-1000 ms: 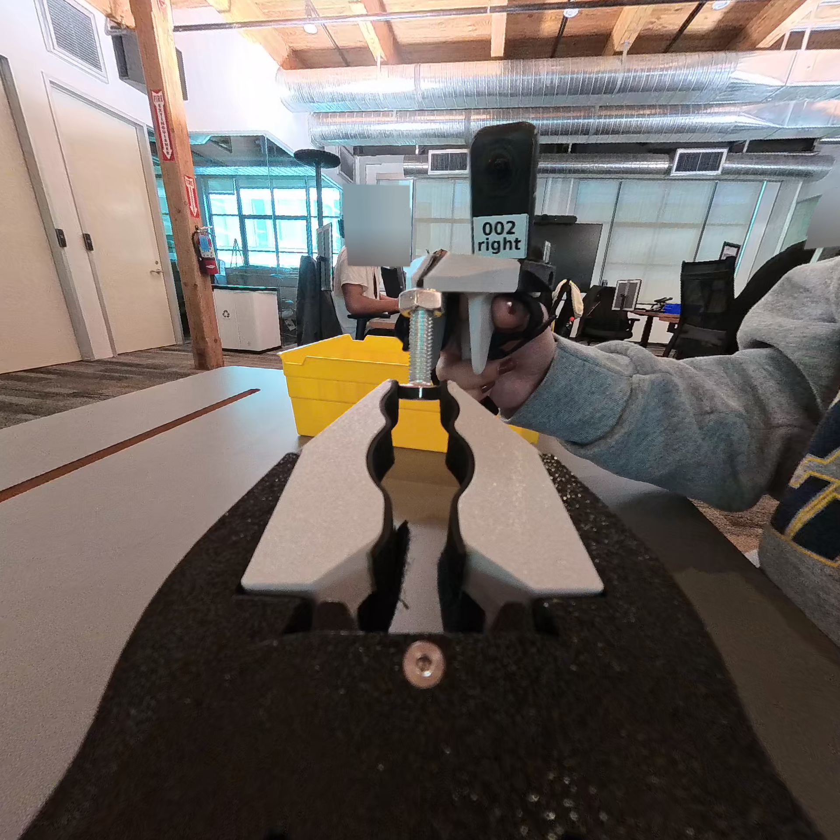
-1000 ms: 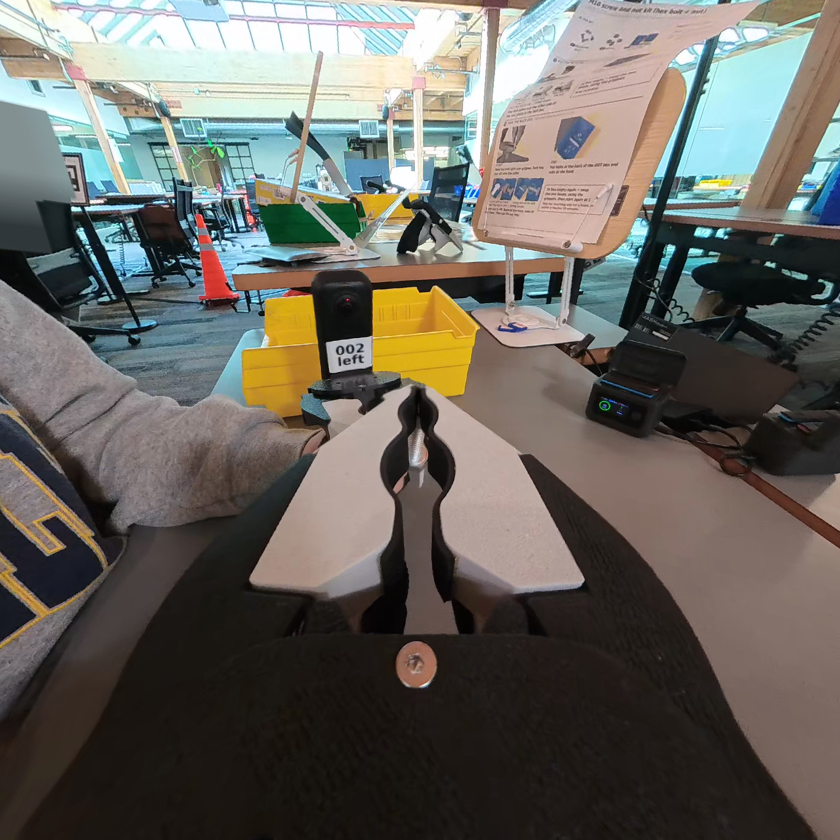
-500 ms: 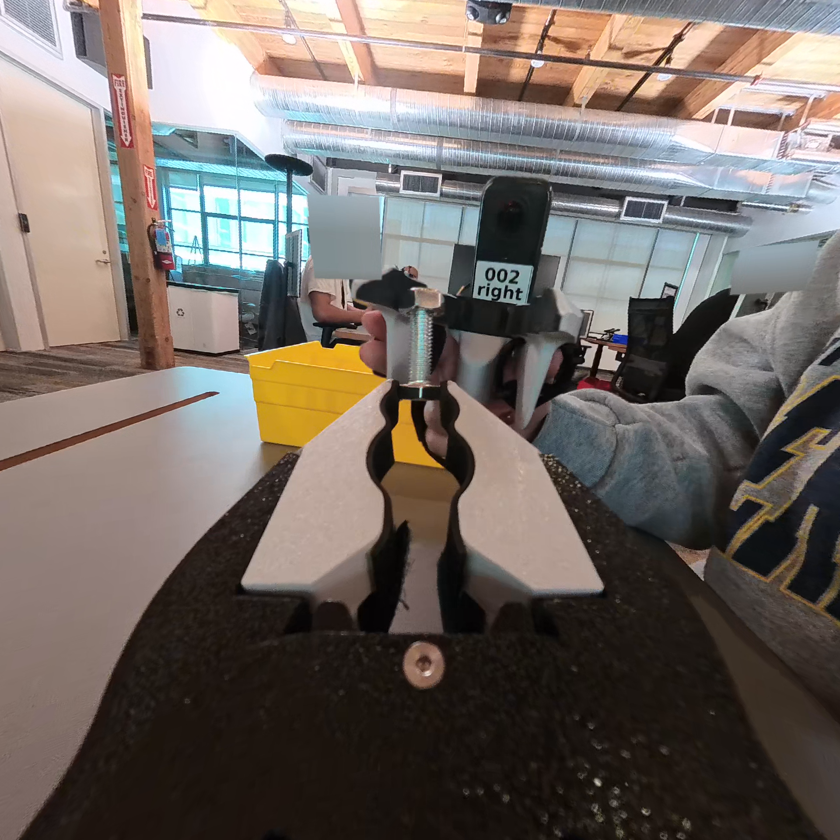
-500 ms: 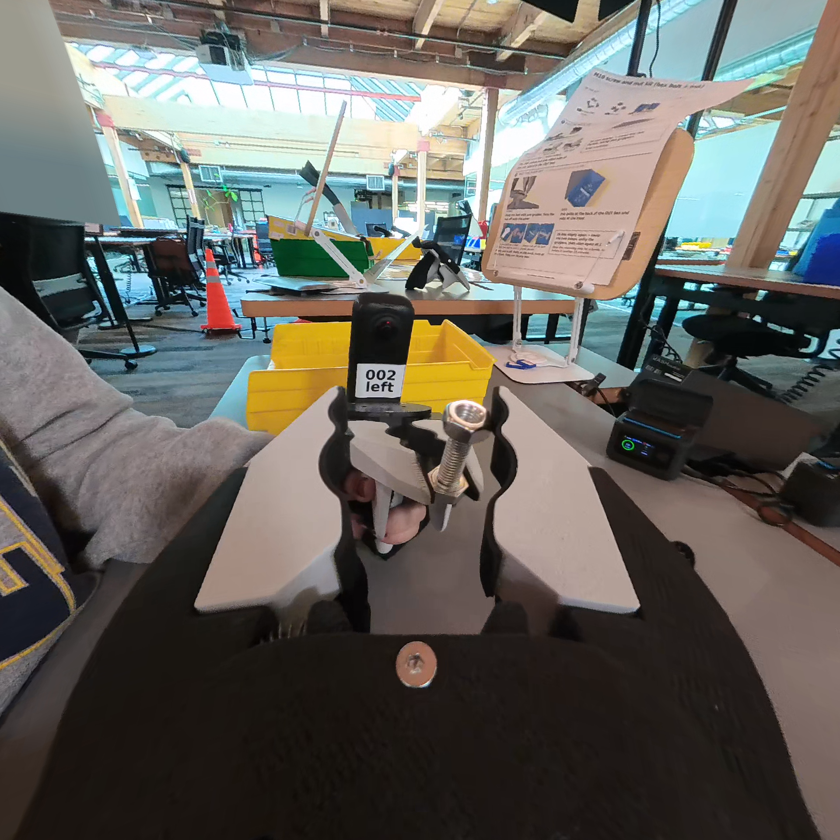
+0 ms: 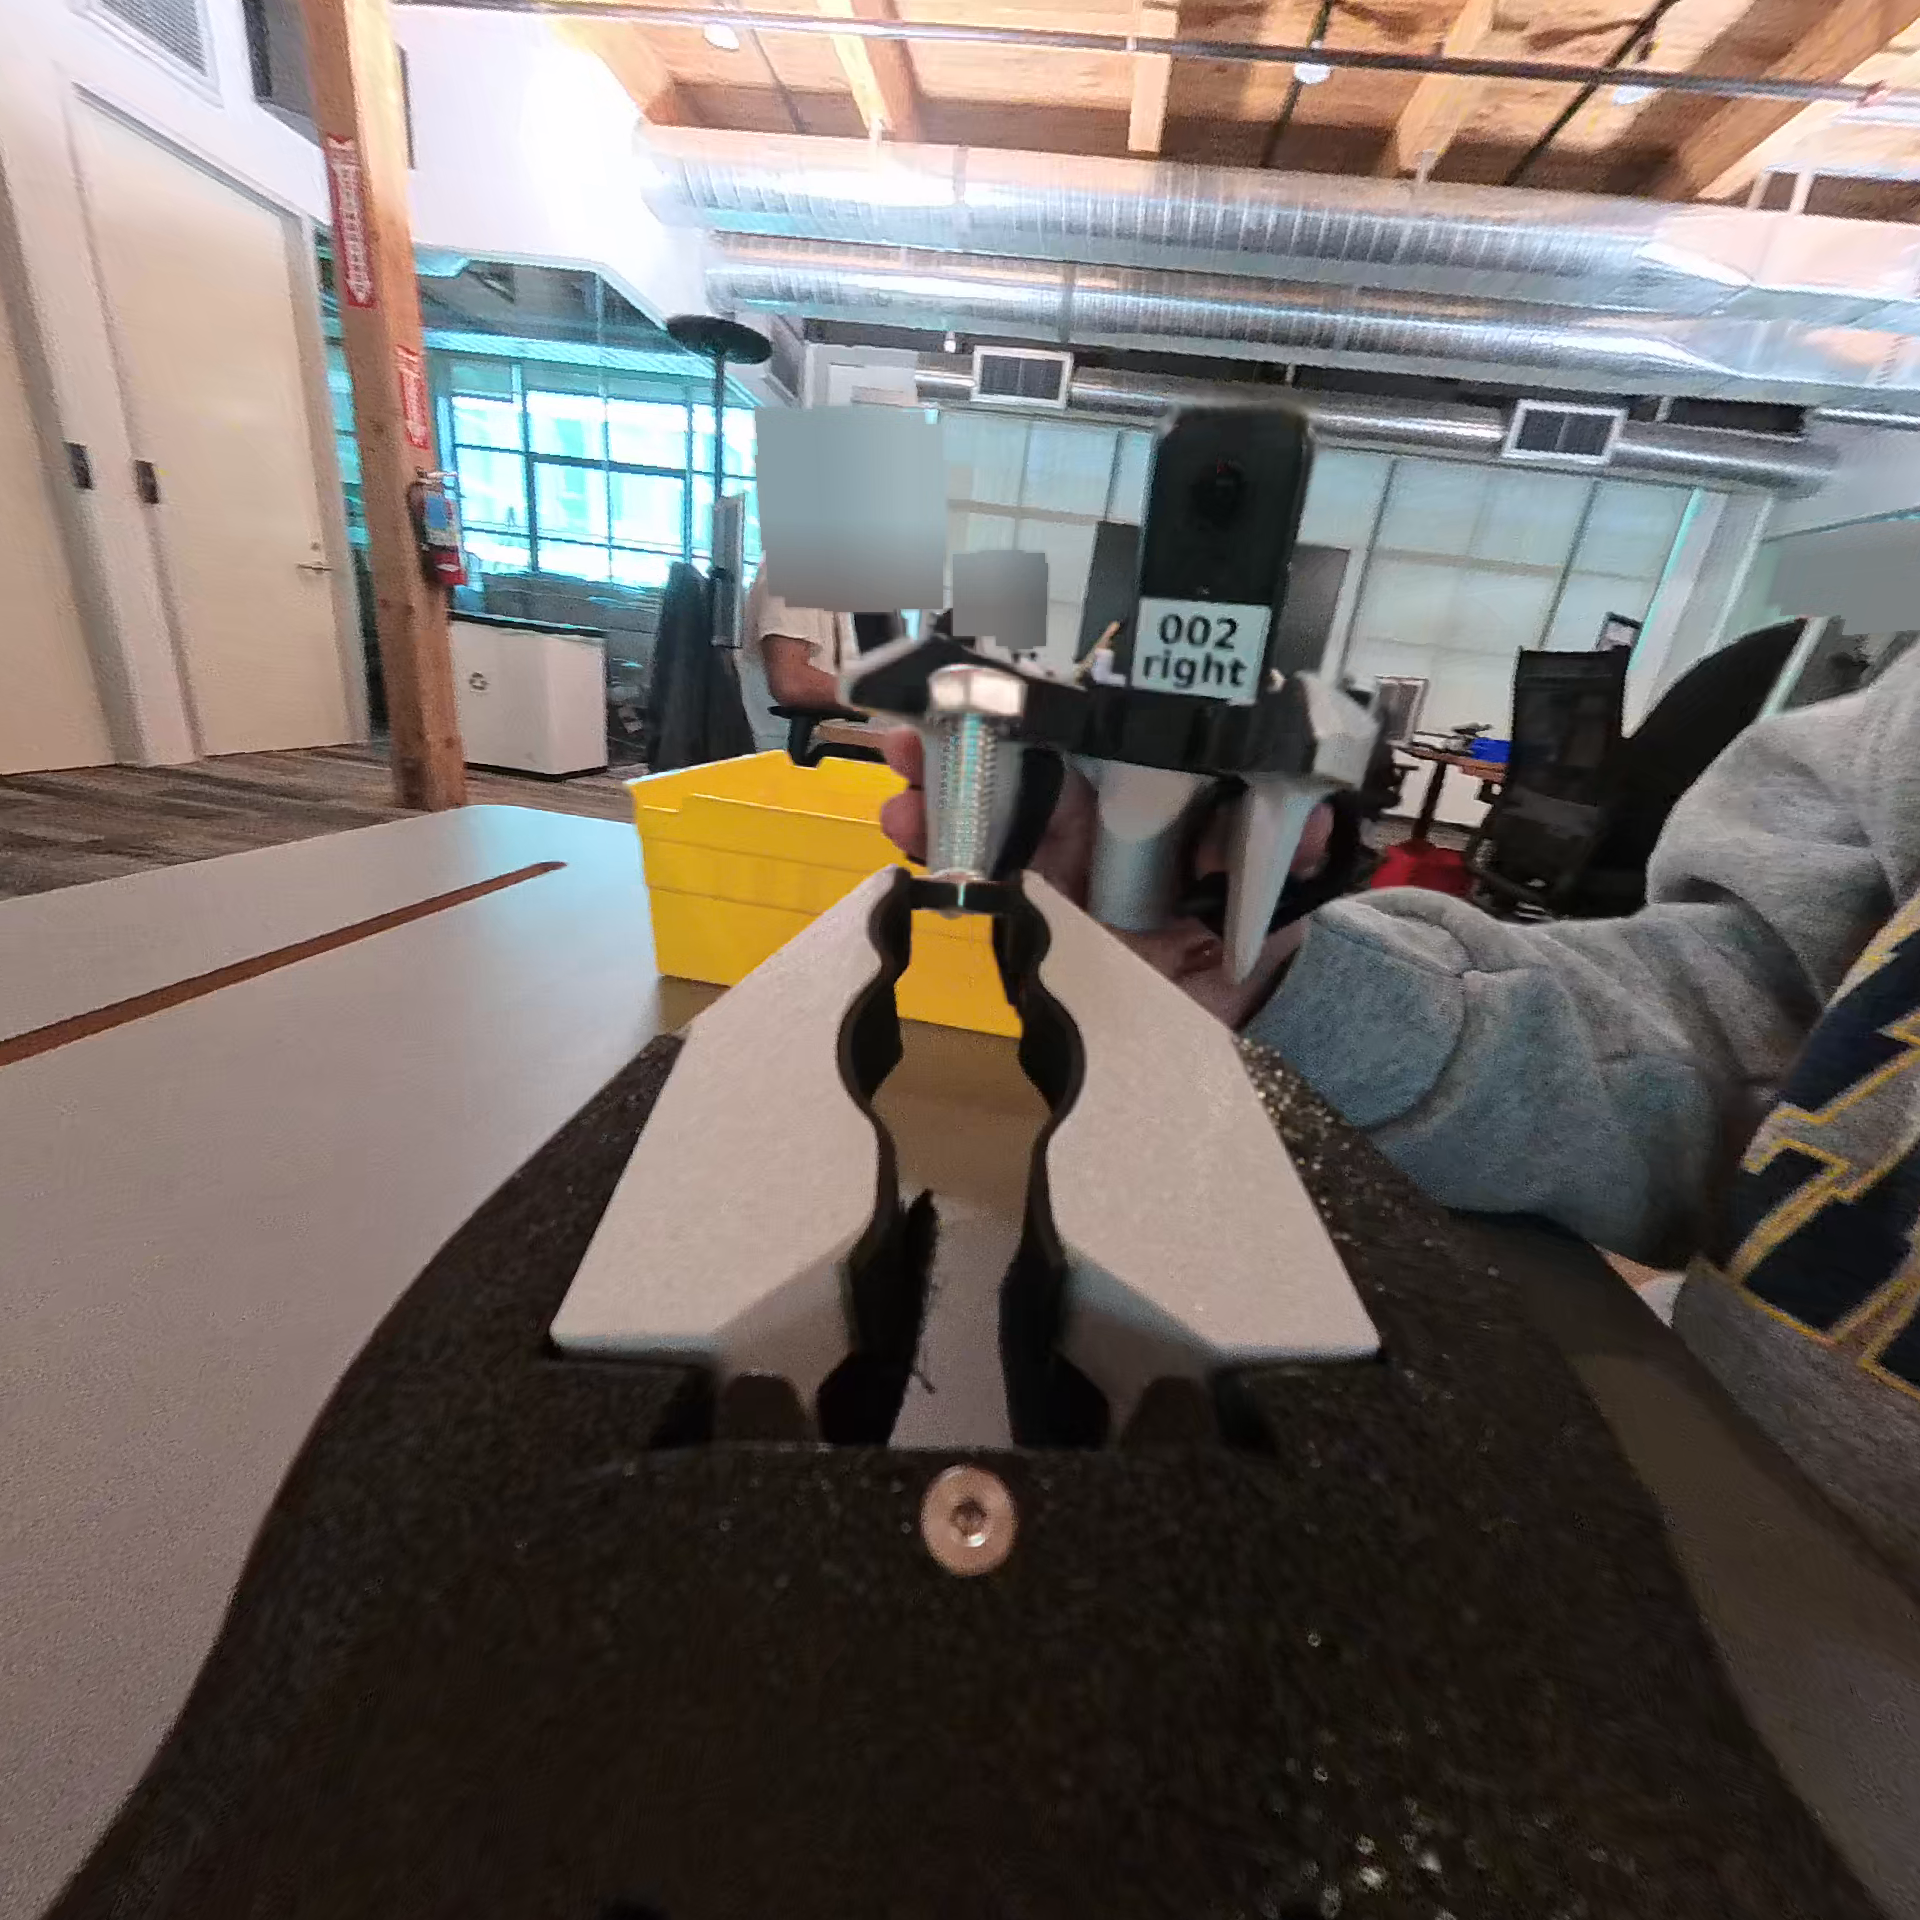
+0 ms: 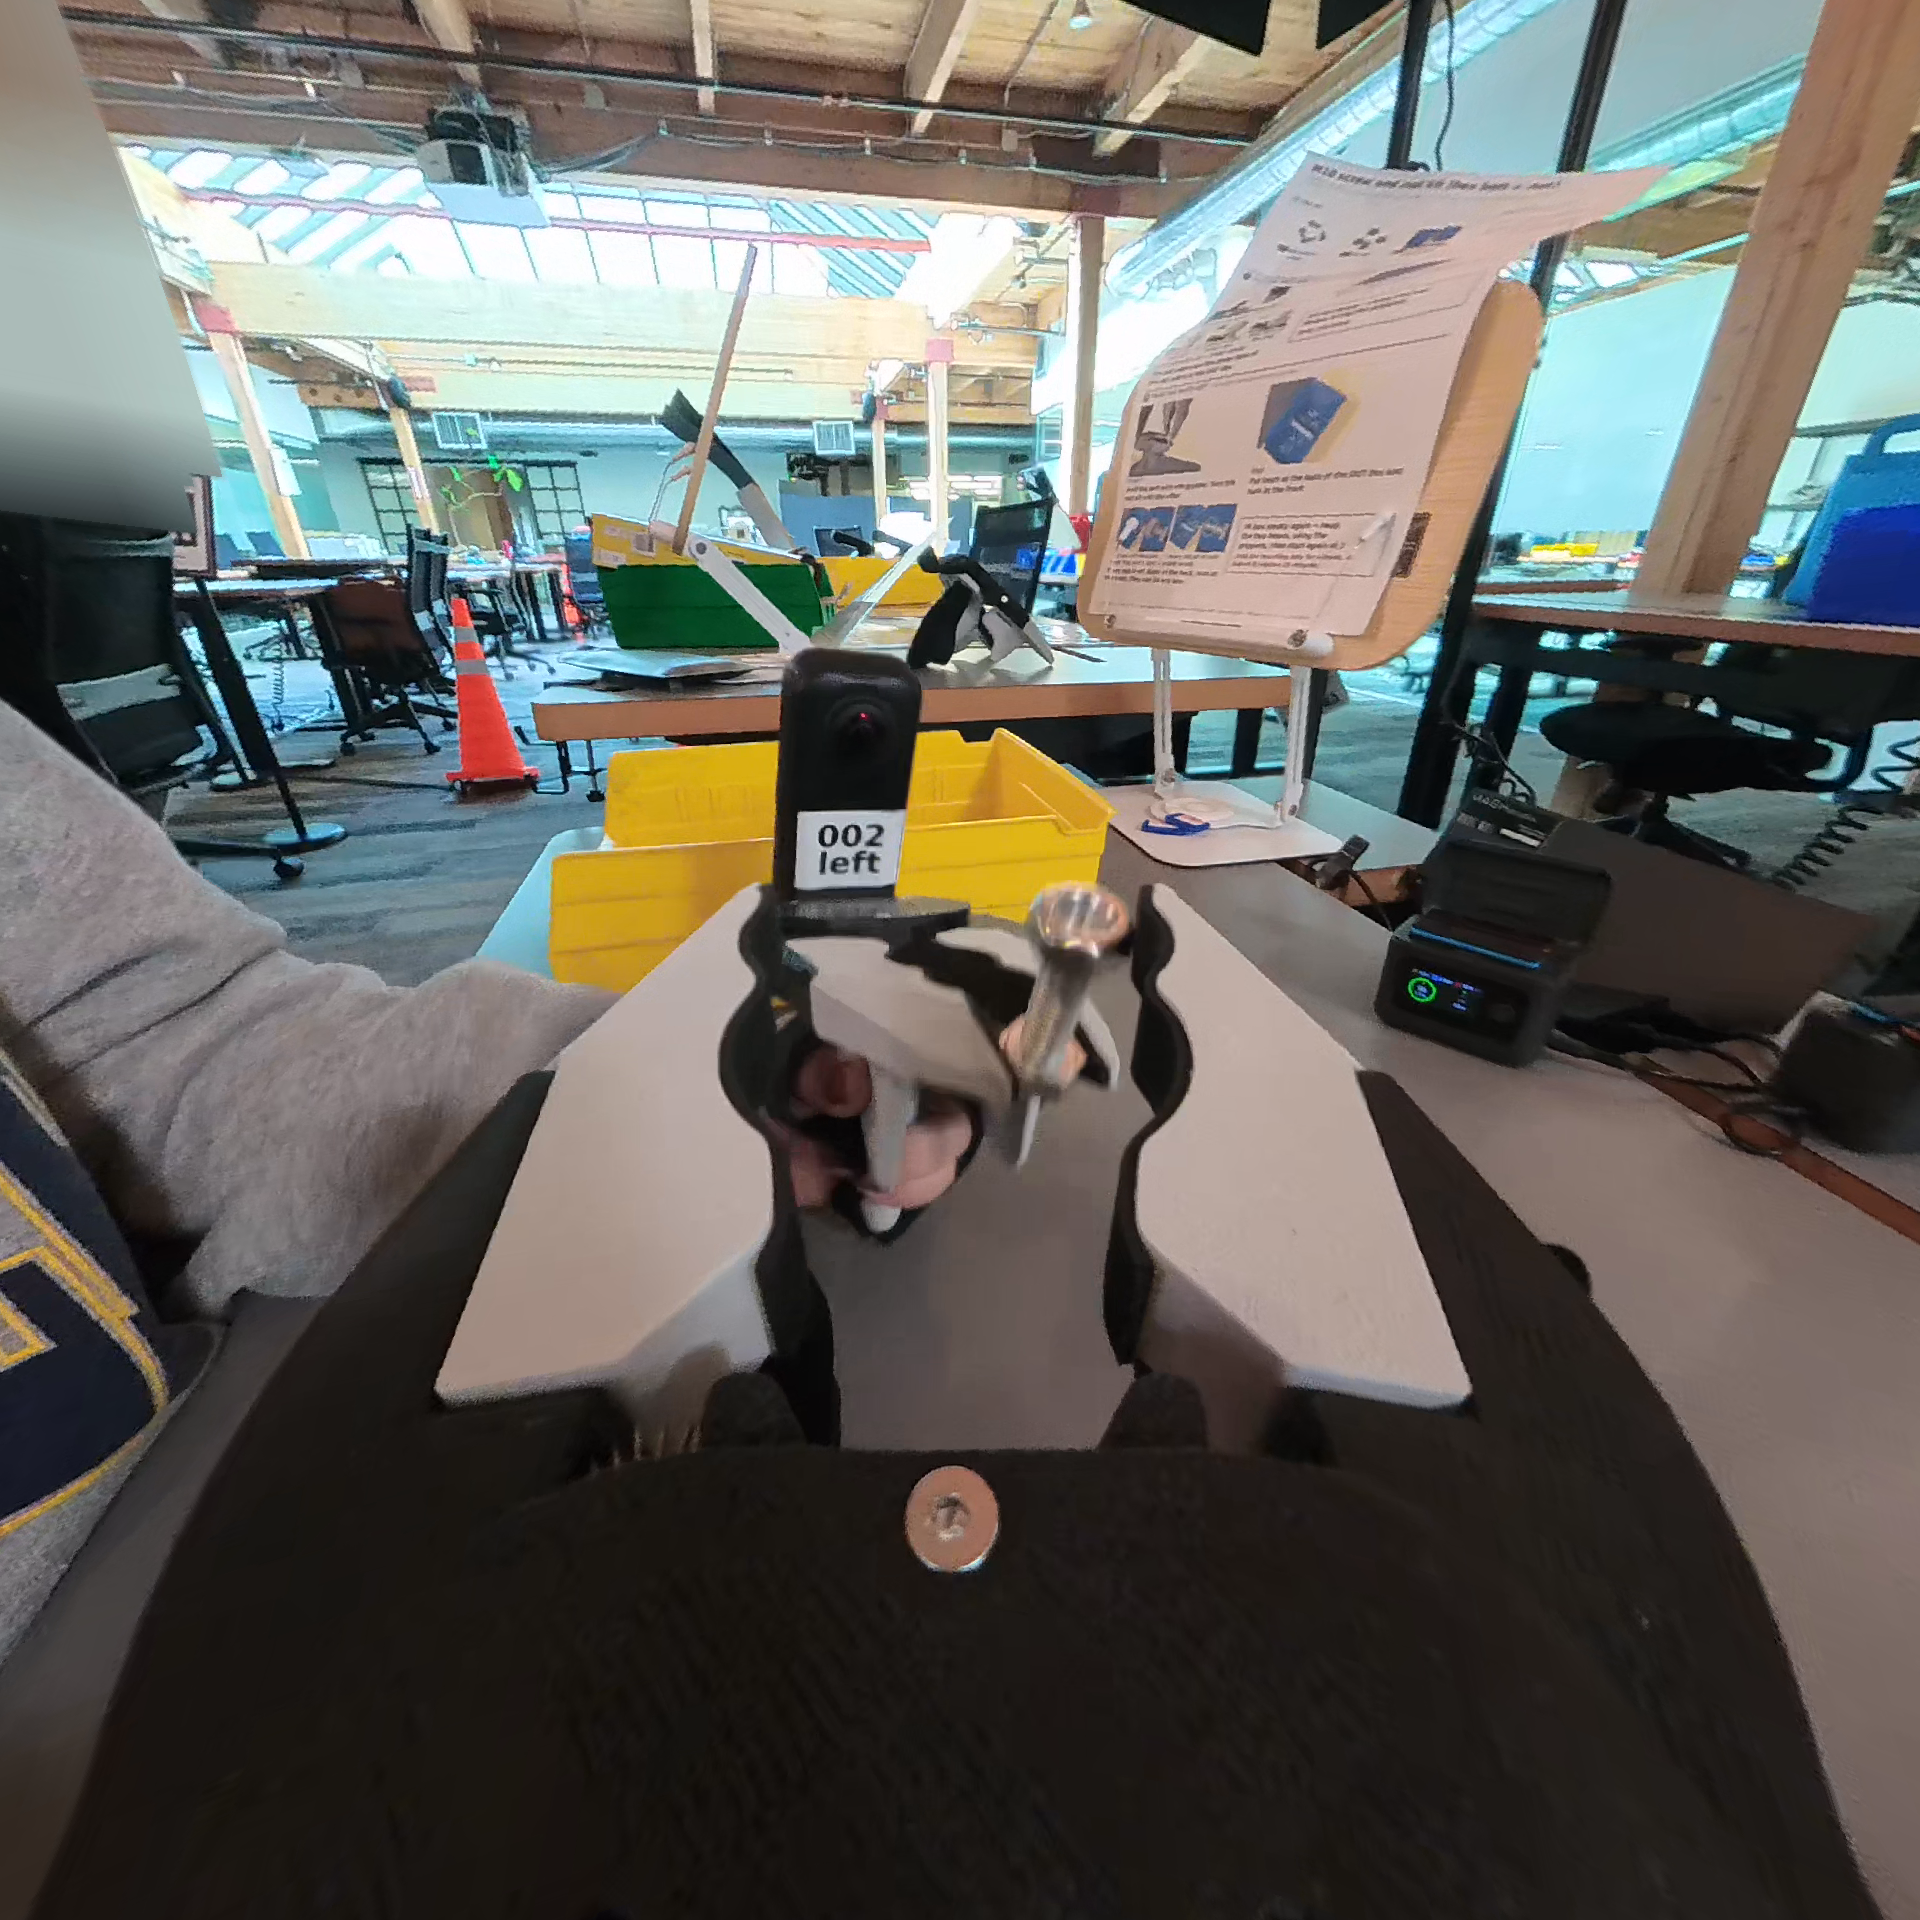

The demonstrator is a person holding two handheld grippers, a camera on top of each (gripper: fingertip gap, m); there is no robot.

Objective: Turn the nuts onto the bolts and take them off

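A silver bolt (image 5: 971, 795) stands upright with its hex end on top. My left gripper (image 5: 956, 894) is shut on the bolt's lower end at the fingertips. My right gripper (image 6: 956, 914) is open and empty, its jaws wide apart. Through that gap the right wrist view shows the bolt (image 6: 1060, 987), tilted, held by the left gripper (image 6: 1039, 1081). In the left wrist view the right gripper (image 5: 1195, 935) hangs just right of the bolt, fingers pointing down, clear of it. I cannot tell whether a nut sits on the bolt.
A yellow bin (image 5: 748, 862) stands on the grey table (image 5: 312, 1091) behind the grippers; it also shows in the right wrist view (image 6: 665, 904). A small black device with a lit screen (image 6: 1475, 987), cables and a clipboard stand (image 6: 1299, 447) are at the right. A grey sleeve (image 5: 1507, 1039) crosses the right side. There is about 4 cm between the tips of the two grippers.
My right gripper was shut on the bolt's upper part; it has opened, let go and drawn back to the right. My left gripper still holds the bolt's lower end.
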